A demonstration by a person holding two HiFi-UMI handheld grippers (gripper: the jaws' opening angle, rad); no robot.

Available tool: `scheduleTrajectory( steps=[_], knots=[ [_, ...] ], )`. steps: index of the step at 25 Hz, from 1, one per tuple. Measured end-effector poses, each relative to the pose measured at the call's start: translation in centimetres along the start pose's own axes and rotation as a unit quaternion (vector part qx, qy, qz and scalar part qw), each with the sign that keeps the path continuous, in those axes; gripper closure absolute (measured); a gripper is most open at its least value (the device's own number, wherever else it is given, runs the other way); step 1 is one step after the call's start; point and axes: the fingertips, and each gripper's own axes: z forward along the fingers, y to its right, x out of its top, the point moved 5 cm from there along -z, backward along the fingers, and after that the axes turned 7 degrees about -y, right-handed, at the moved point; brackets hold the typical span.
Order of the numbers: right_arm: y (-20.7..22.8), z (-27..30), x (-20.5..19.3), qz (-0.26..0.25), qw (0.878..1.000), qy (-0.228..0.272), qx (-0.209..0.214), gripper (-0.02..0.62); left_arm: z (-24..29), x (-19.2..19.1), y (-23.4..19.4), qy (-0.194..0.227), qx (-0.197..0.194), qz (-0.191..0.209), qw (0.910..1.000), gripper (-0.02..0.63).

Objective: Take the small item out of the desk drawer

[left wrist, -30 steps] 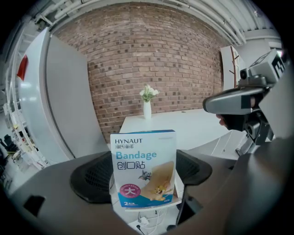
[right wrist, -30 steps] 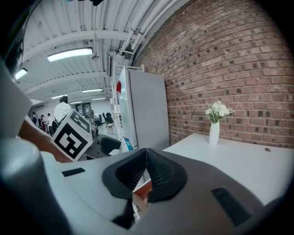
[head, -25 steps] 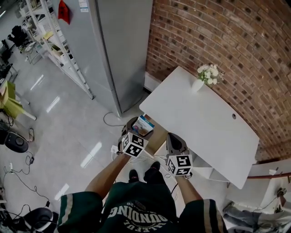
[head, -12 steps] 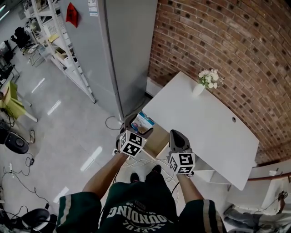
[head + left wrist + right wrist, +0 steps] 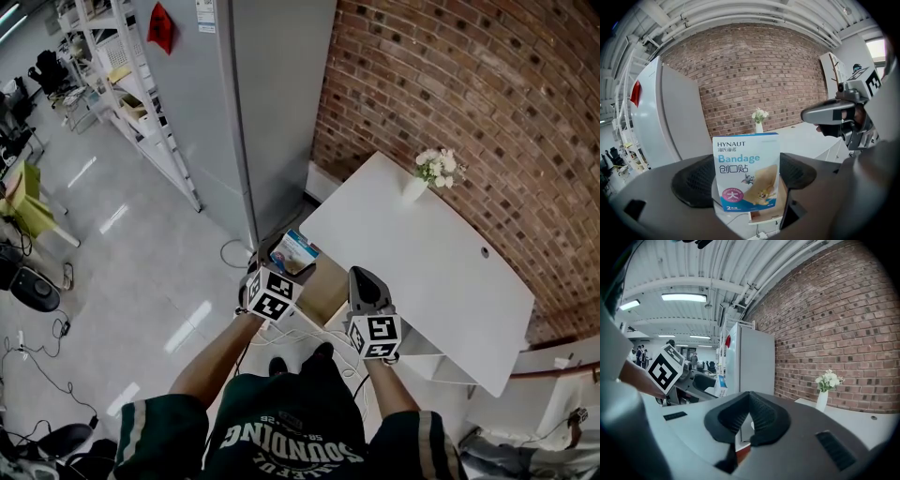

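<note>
Brick wall (image 5: 469, 94) backs a white desk (image 5: 422, 253); what seems to be its open drawer (image 5: 323, 286) shows at the near left corner. The left gripper (image 5: 747, 177) pinches a bandage box (image 5: 746, 171) low on its sides, upright, just beside the drawer. It looks light; thin card would crush easily, so a gentle hold across the edges suits. The right gripper (image 5: 749, 420) is pressed together, empty.
</note>
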Motion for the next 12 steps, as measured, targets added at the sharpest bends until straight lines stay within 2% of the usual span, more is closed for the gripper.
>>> scheduleTrajectory(
  steps=[12],
  knots=[
    [0.22,-0.05,-0.16,-0.002,1.000,-0.003,0.003,0.571,0.36,-0.35,0.48,-0.005,-0.007,-0.002,1.0000,0.181]
  ],
)
